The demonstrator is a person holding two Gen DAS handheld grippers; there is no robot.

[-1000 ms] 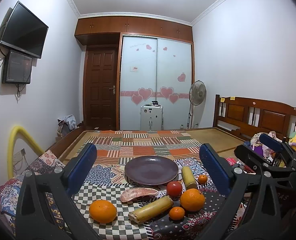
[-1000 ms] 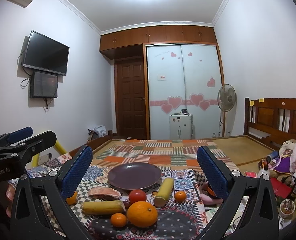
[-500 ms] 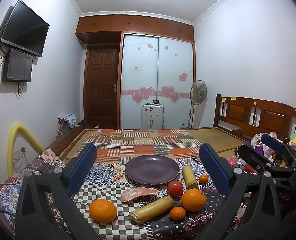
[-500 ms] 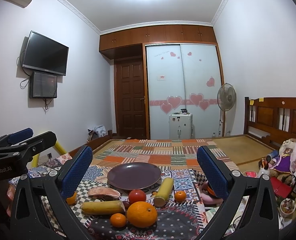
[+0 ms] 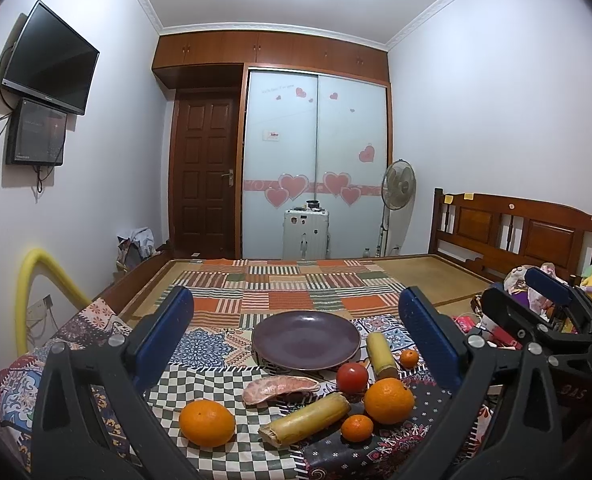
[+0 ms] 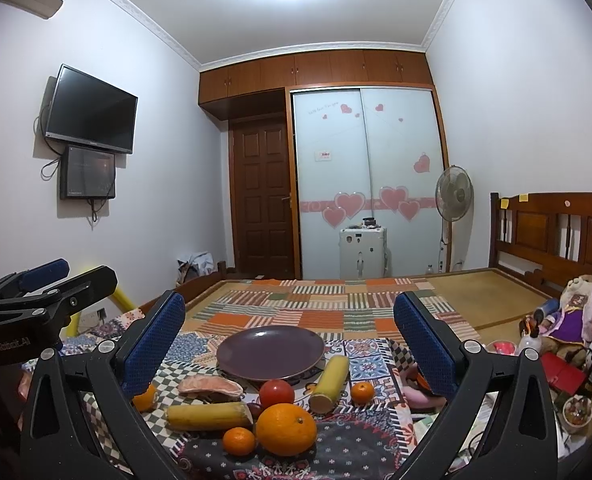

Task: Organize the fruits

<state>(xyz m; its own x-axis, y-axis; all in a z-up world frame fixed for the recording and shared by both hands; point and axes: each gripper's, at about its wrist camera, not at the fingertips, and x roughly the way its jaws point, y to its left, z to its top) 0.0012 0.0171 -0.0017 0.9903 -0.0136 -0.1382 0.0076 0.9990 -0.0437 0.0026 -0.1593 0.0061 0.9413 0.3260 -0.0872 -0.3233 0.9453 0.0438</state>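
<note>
Patchwork cloth [image 5: 296, 300] covers the bed [image 5: 516, 236] below a wall television [image 5: 49, 58].

Purple plate [image 5: 306, 334], red tomato [image 5: 352, 377], orange oranges [image 5: 207, 422], patchwork checked cloth [image 5: 215, 344], blue-padded tongs [image 5: 296, 334].

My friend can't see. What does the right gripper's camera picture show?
An empty purple plate sits on a patchwork cloth with fruit in front of it: a big orange, a tomato, small tangerines and yellow stalks. The open right gripper frames them, holding nothing. Behind is a bedroom.
</note>
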